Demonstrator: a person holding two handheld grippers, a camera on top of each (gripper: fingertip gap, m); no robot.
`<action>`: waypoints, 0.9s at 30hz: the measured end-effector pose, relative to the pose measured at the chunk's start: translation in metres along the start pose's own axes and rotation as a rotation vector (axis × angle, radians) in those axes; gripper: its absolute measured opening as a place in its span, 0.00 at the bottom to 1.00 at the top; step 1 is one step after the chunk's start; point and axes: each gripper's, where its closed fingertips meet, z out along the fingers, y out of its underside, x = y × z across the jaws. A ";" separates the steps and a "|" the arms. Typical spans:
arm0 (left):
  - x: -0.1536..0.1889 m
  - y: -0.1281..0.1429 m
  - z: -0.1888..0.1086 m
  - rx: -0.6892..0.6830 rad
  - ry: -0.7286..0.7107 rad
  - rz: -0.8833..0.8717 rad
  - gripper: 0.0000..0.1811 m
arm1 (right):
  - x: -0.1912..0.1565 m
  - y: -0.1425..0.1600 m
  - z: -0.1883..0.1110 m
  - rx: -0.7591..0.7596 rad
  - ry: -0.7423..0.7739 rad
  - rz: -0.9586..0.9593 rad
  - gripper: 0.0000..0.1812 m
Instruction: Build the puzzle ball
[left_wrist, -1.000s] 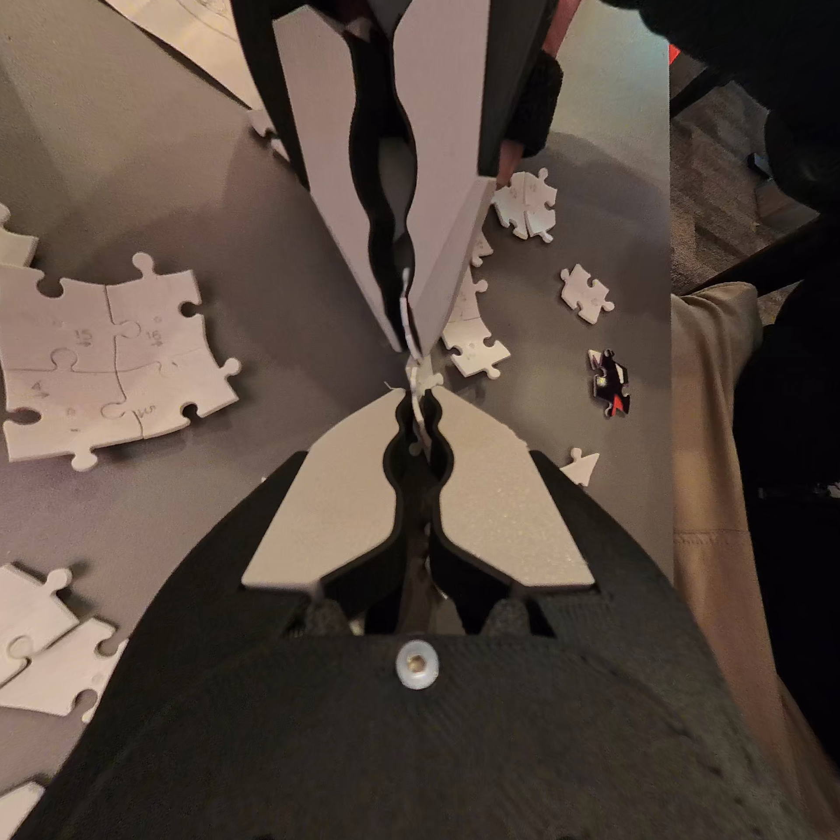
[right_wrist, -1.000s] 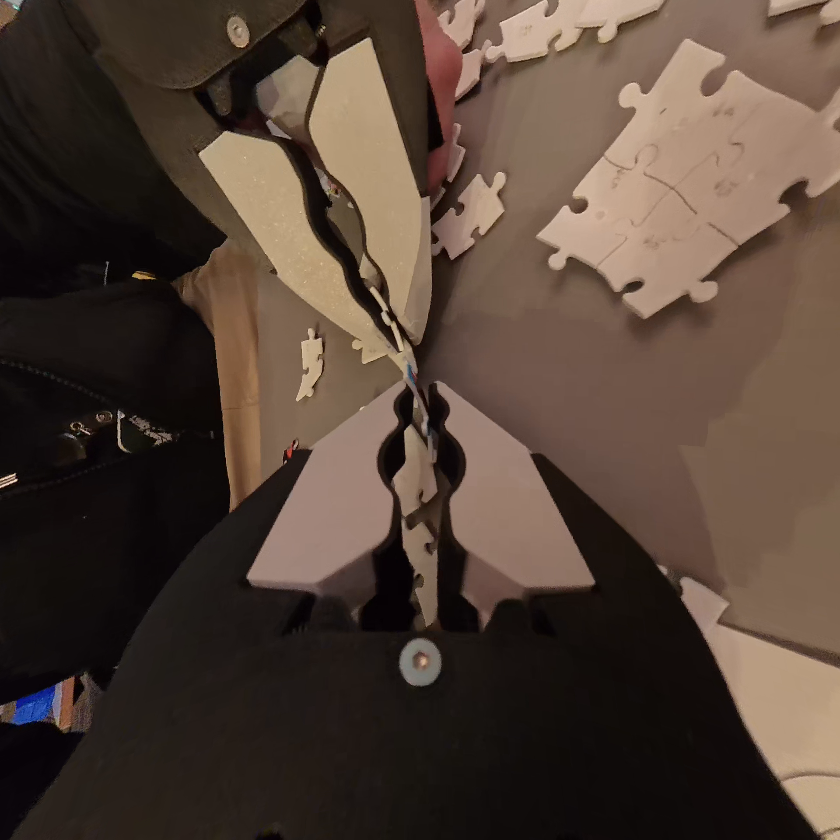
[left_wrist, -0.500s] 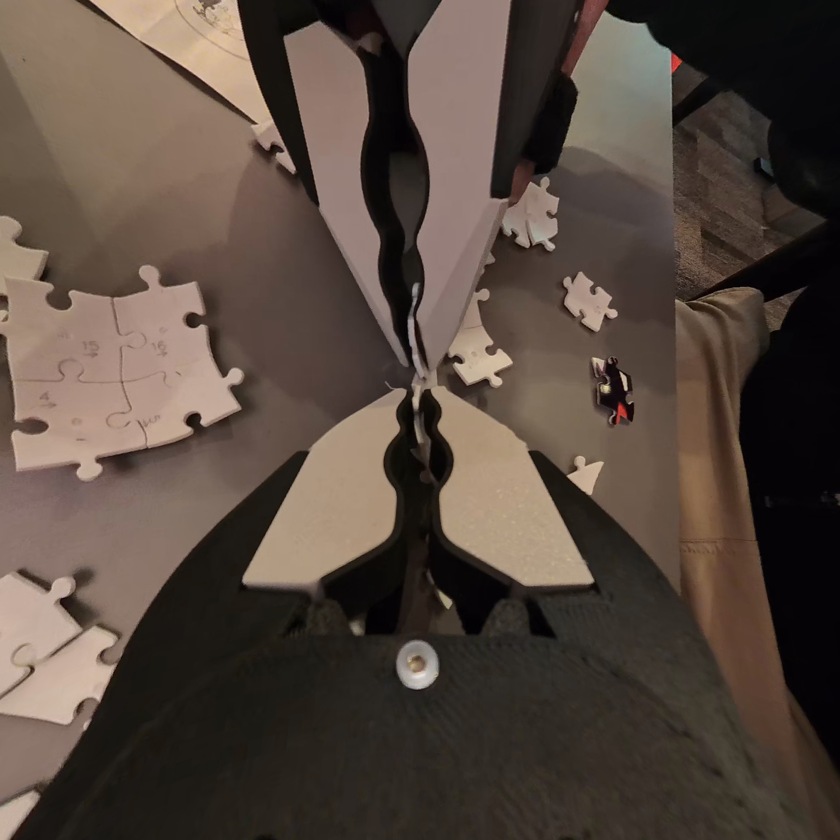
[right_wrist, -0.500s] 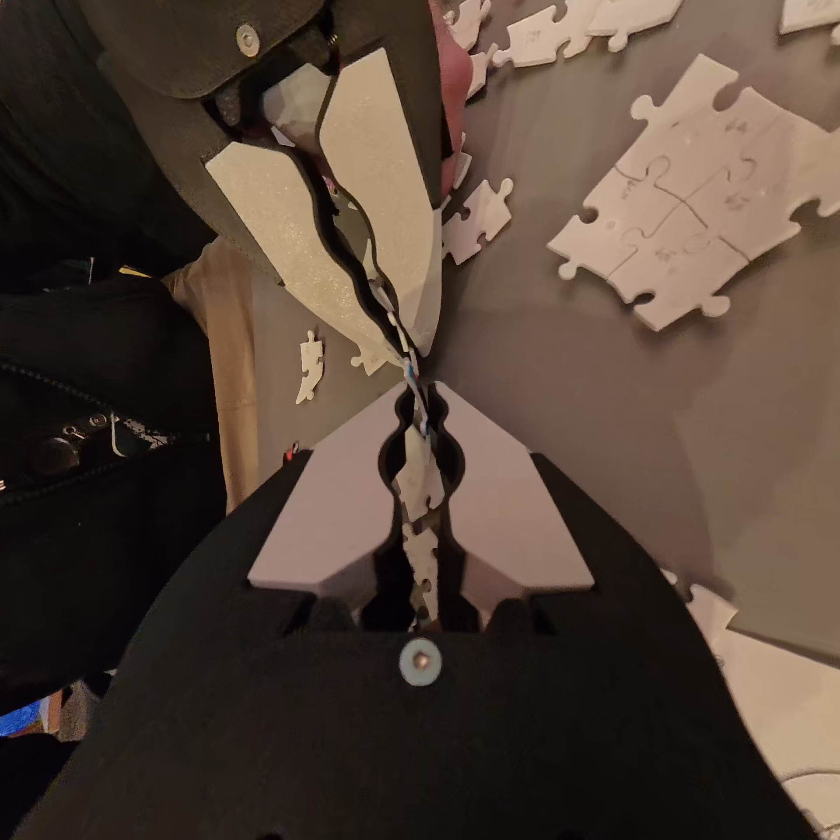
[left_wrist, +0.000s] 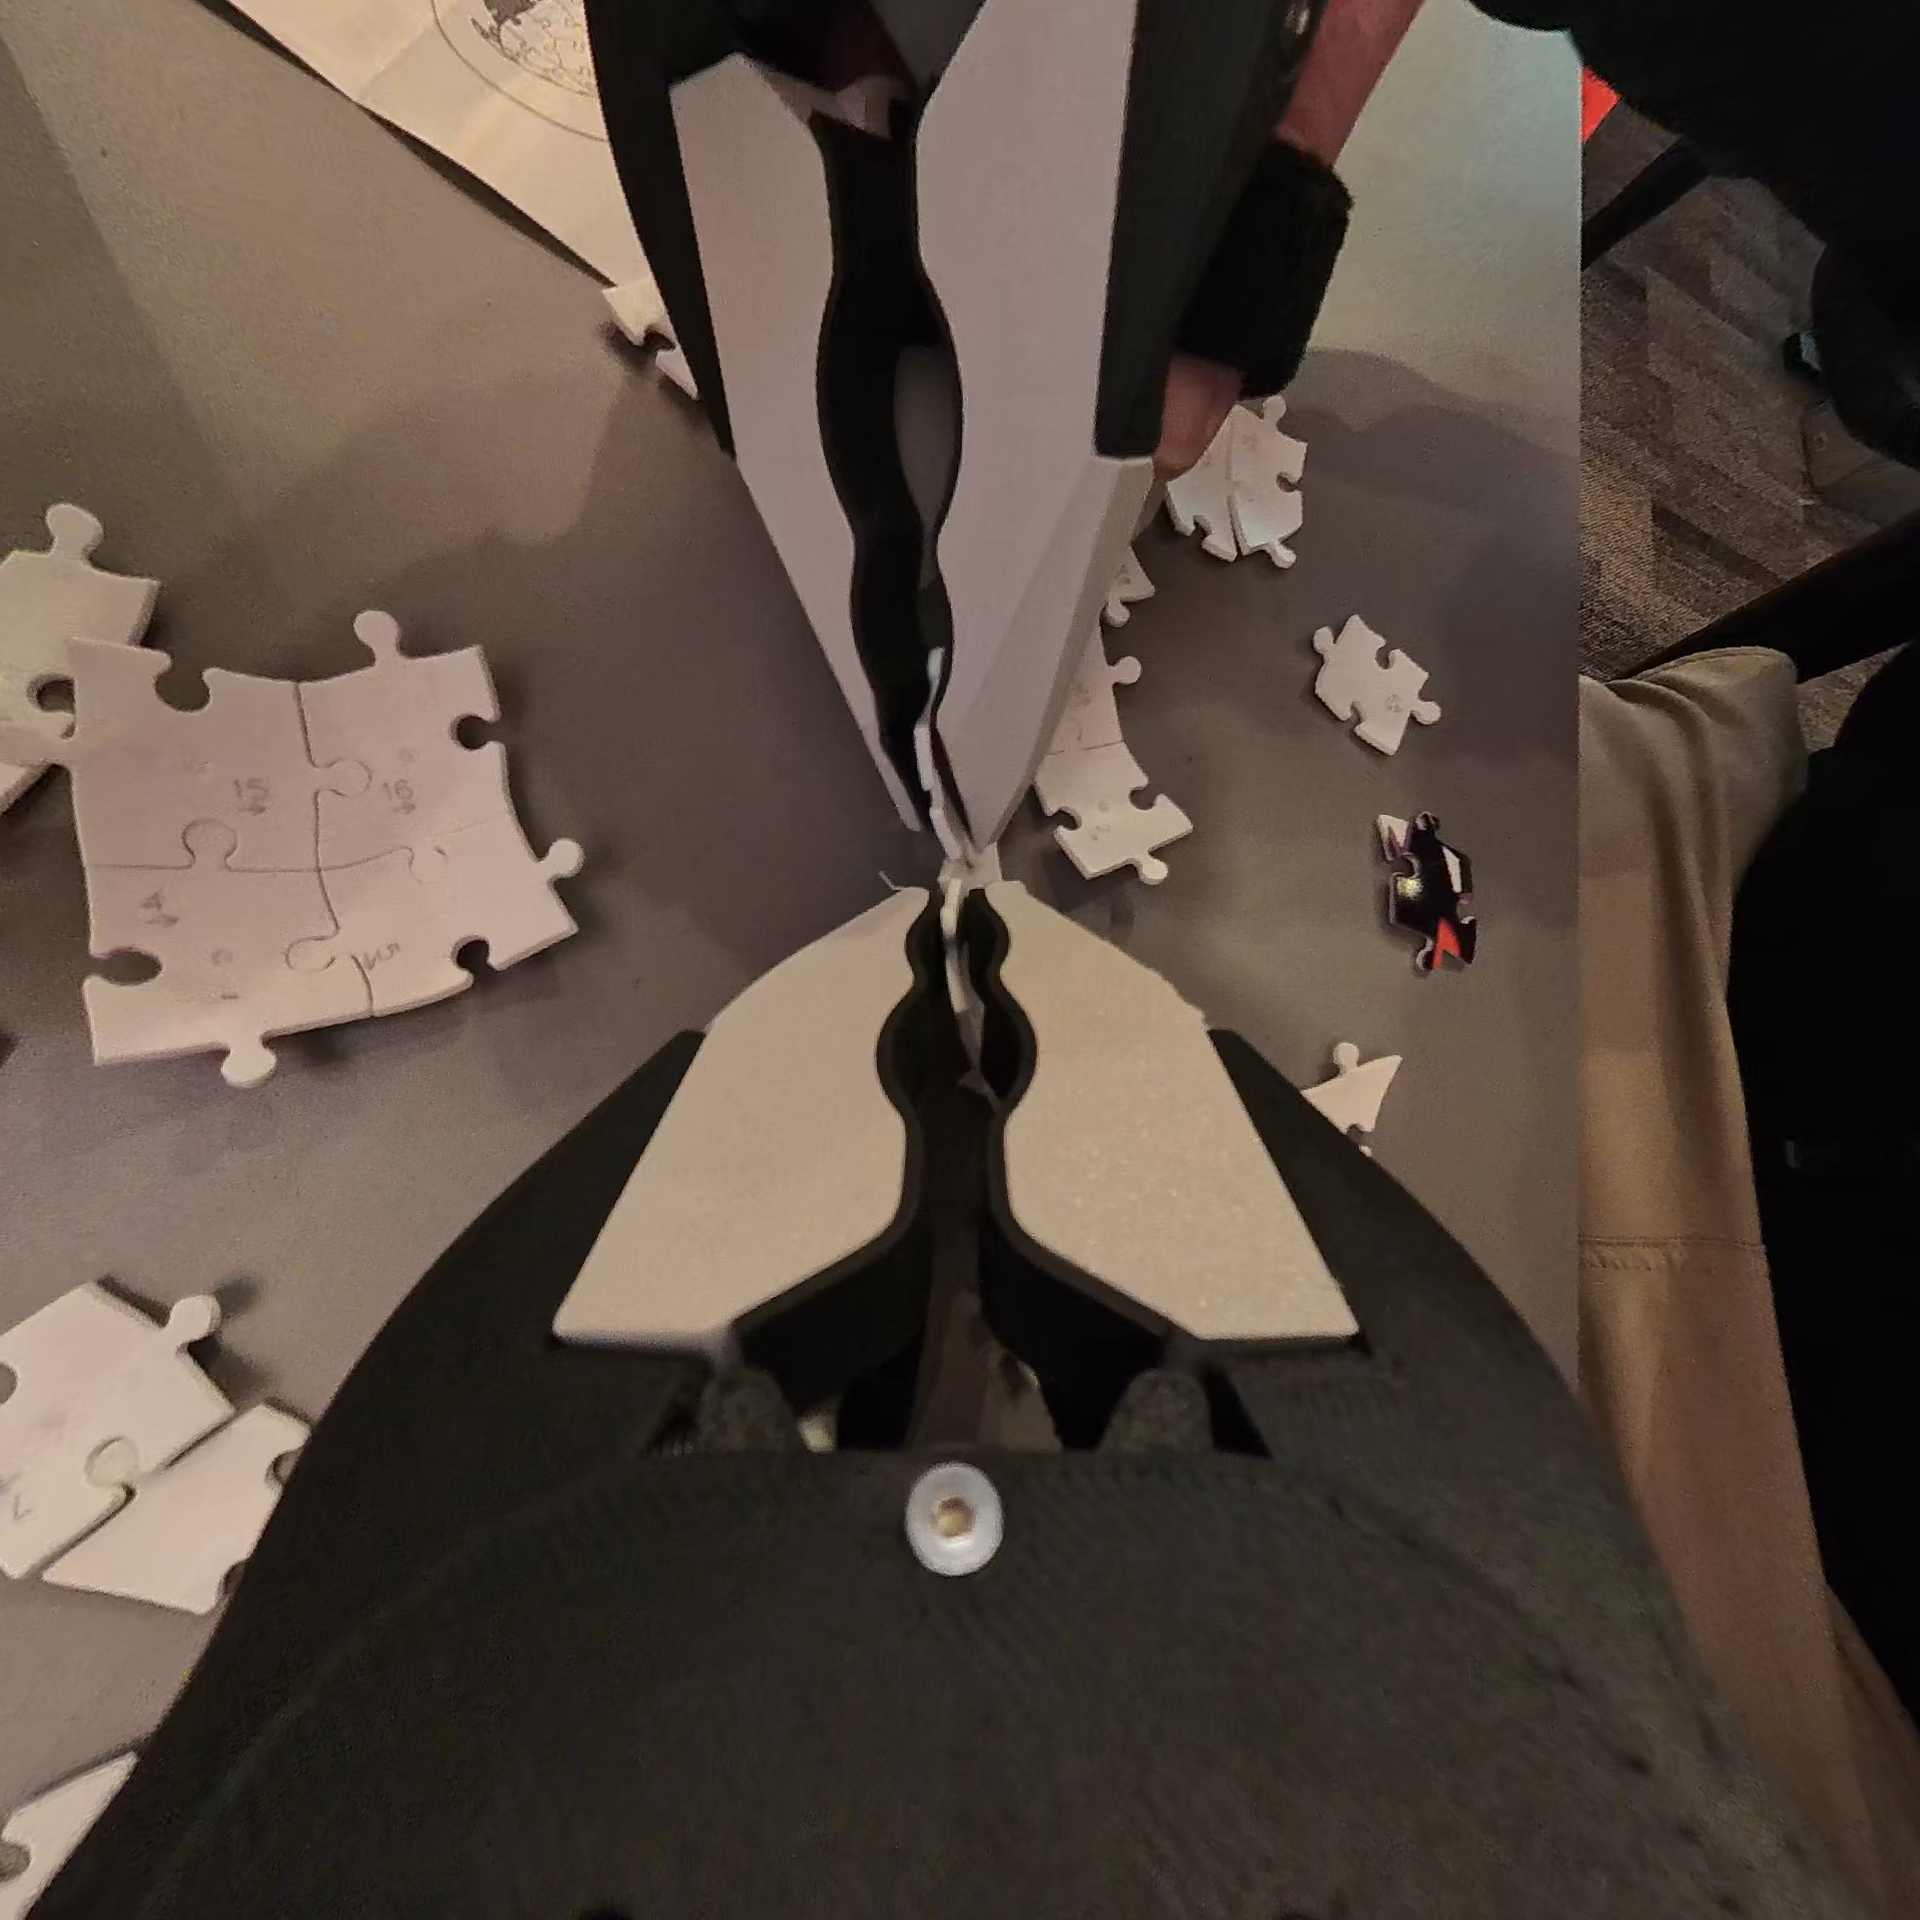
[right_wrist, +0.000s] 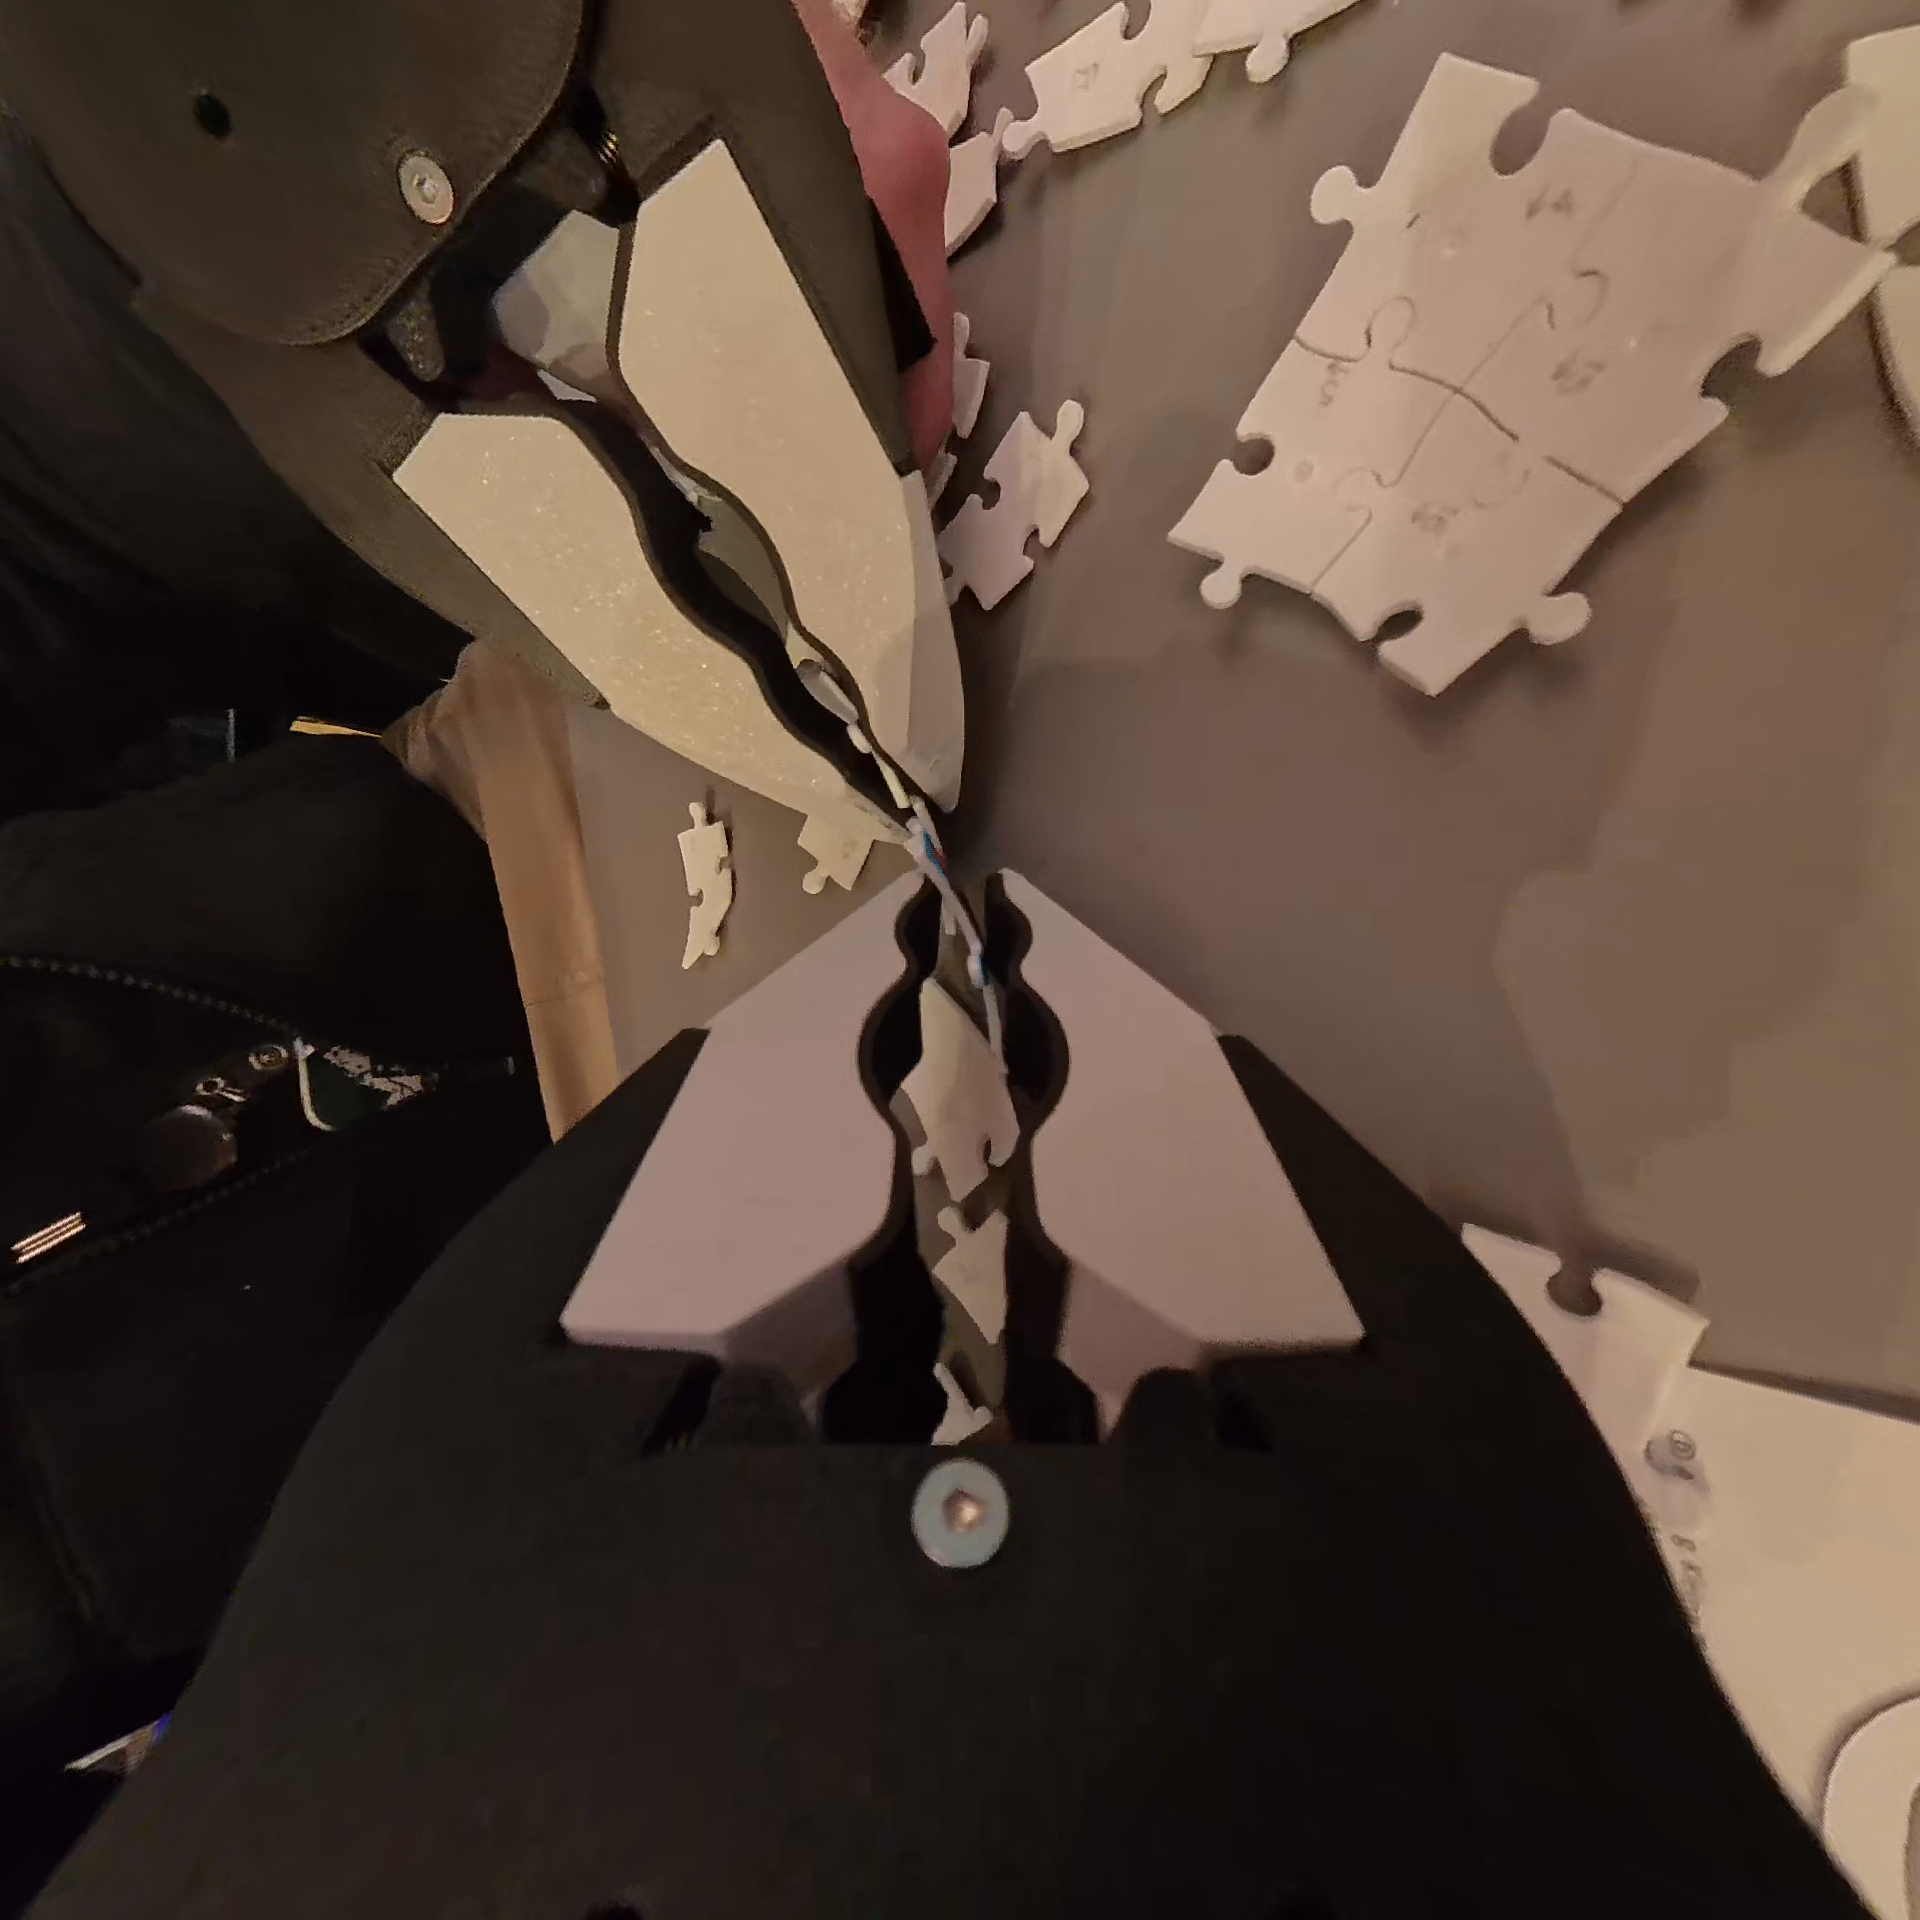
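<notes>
Grey table (left_wrist: 644, 582); printed paper sheet (left_wrist: 499, 73); carpet floor (left_wrist: 1704, 343).

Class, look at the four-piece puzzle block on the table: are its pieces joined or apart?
Joined. The four-piece block lies flat on the table, tabs locked, seams closed.

**Count on my table**

I count two grippers, mine: left gripper (left_wrist: 954, 894) and right gripper (right_wrist: 961, 883). One four-piece joined panel (left_wrist: 301, 842) sits at nine o'clock, one dark printed piece (left_wrist: 1432, 902) at three o'clock, and one printed paper sheet (left_wrist: 499, 83) at eleven o'clock.
</notes>
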 end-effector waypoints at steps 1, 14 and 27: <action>-0.001 0.000 0.000 -0.002 -0.002 -0.005 0.02 | 0.001 0.000 0.000 -0.004 0.023 -0.015 0.04; -0.010 -0.001 -0.003 0.013 -0.042 -0.040 0.02 | 0.007 -0.009 -0.002 0.093 0.070 0.084 0.05; -0.020 0.000 -0.008 0.006 -0.098 -0.026 0.05 | 0.013 -0.010 -0.002 0.115 0.092 0.120 0.05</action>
